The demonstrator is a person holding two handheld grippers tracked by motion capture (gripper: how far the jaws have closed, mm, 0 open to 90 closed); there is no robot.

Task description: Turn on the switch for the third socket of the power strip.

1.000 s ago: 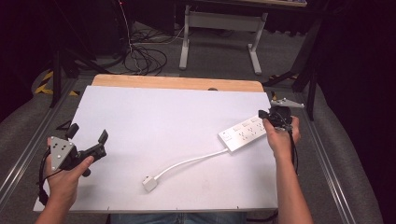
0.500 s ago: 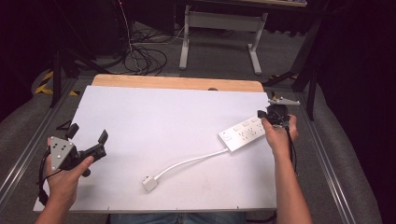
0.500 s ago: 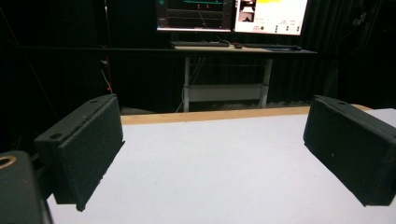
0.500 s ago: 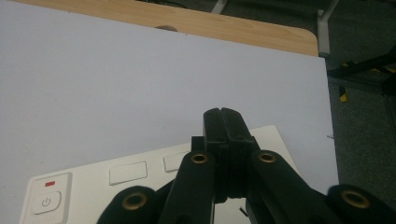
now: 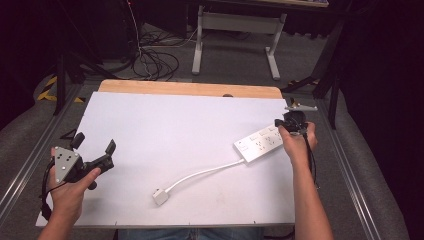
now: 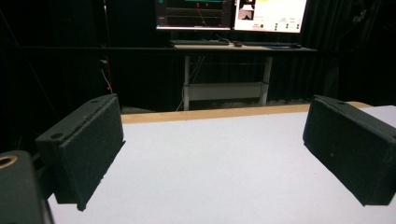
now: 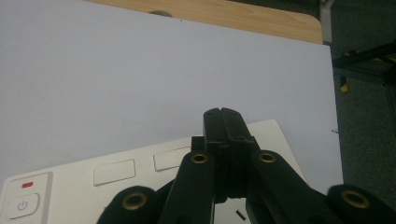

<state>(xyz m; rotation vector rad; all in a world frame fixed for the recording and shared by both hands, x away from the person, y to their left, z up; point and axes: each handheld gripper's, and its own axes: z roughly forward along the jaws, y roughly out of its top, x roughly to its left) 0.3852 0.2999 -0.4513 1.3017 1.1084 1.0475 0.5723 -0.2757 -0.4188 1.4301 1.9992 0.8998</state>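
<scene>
A: Left gripper?
B: Held low at the near left of the white table, jaws spread wide, nothing between them. In the left gripper view only bare tabletop is seen between the two black pads.

A: Right gripper?
B: Held at the far right edge, over the far end of the white power strip. In the right gripper view the jaws are pressed fully together, tips just above the strip's top face. Nothing is seen pinched between them; contact with the strip can't be told.

A: Strip position?
B: Laid diagonally at the right side, switch end toward the table's middle. A white cord is run from it toward the near side, ended in a white plug lying flat, well apart from both grippers.

A: Background?
B: Monitors on a desk are seen beyond the table.
</scene>
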